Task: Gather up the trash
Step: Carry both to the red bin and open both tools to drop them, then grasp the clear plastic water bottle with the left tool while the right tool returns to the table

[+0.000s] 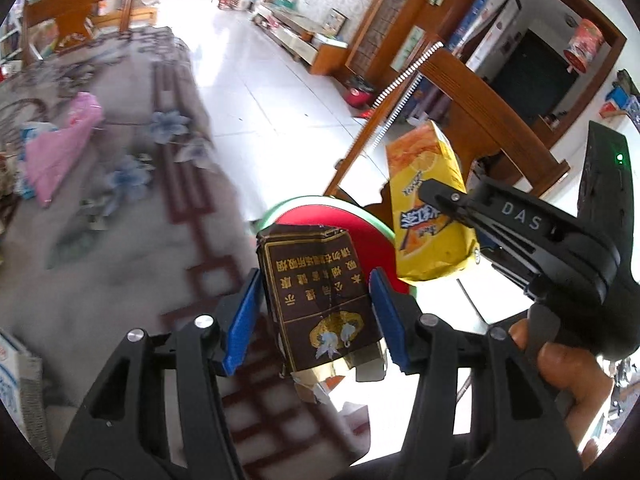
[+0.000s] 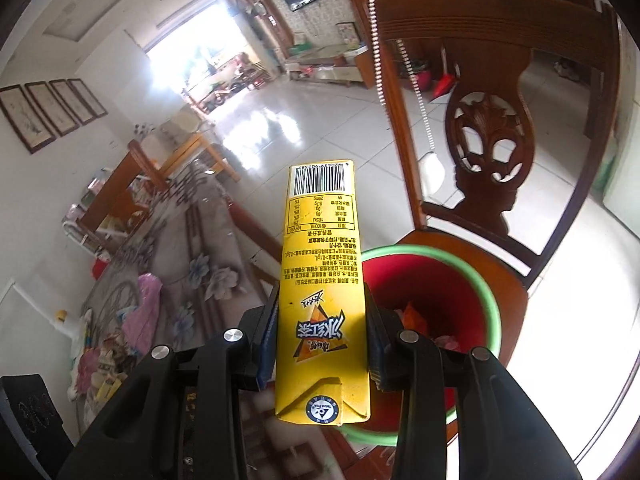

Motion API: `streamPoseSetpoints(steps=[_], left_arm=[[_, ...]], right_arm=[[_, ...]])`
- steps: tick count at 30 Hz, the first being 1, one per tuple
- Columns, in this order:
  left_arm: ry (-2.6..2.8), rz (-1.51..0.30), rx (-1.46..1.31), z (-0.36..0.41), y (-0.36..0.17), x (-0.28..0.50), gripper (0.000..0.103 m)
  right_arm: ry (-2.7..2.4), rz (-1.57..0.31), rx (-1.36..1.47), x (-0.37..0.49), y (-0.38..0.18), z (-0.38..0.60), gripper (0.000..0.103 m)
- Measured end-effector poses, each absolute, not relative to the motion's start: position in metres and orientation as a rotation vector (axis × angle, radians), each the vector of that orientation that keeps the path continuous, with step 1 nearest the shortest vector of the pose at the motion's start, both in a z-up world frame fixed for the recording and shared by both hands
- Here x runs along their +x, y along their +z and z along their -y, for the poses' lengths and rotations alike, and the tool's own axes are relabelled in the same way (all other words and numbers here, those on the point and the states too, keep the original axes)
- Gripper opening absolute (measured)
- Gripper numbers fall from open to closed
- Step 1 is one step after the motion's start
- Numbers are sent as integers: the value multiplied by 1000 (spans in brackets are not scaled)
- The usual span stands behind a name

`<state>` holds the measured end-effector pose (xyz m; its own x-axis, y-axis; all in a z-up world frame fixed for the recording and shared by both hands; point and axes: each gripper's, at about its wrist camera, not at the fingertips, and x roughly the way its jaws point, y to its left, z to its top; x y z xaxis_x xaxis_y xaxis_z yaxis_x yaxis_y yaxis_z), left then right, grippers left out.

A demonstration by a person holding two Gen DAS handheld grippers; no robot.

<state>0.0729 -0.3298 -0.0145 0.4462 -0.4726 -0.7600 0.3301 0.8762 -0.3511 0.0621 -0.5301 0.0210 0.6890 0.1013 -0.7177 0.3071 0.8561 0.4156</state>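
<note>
The left gripper [image 1: 316, 316] has its jaws part way open, with a brown pack [image 1: 318, 300] held between the two blue pads [image 1: 244, 320]. The pack is crumpled and its bottom end is torn open. Both pads sit right against its sides, so it looks gripped, though the picture is a bit blurry there.

The right gripper [image 2: 322, 344] has its jaws closed a little tighter on a yellow carton [image 2: 320, 292]. The carton sticks out long past the jaws, with its barcode at the far end. In the left view, the same carton [image 1: 430, 204] hangs tilted in the right gripper [image 1: 452, 204], just beside the pack. A hand [image 1: 568, 368] holds that gripper from below.

A red bin [image 2: 492, 308] with a green rim sits on the seat of a wooden chair [image 2: 488, 136]. There is already some trash inside it. In the right view the carton is near the bin's left edge. In the left view the bin [image 1: 372, 236] shows right behind the pack and the carton.

To the left is the tabletop [image 1: 120, 208], covered by a grey cloth with blue flowers. A pink bag [image 1: 60, 144] lies on it, well away from both grippers. More bits of trash [image 2: 100, 364] lie at the near end of the tabletop.
</note>
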Motion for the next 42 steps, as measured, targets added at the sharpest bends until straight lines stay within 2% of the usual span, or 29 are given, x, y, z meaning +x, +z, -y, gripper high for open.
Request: streamPoseSetpoints(steps=[2,3,5,7,21,26,28,33,42], left_arm=[[-506,-1001,-171,335,-18,79,57],[-510,-1004,-180,335,-19,81,60],[-507,-1003,-197,334,-20,82,61],[-505,-1003,-206,332,-22,82,70],[-438,-951,-247,277,-11,54,71],[-354,-902,-252,224,0,47,74],[-299,-883,-230,200,2,45,82],[-61,-862,-101,107,3,51,83],[198,-1045,223,-21,-14,104,86]], right_arm=[[-170,-806,554,61,20,537,38],[-198,-797,561,59,20,541,46],[-240,-778,579,56,20,549,54],[-258,-775,591,54,19,554,54],[-165,-818,513,69,22,519,67],[-106,-853,490,80,22,494,69],[-80,-865,473,83,23,482,69],[-9,-890,418,89,27,448,73],[93,-933,381,98,25,398,73]])
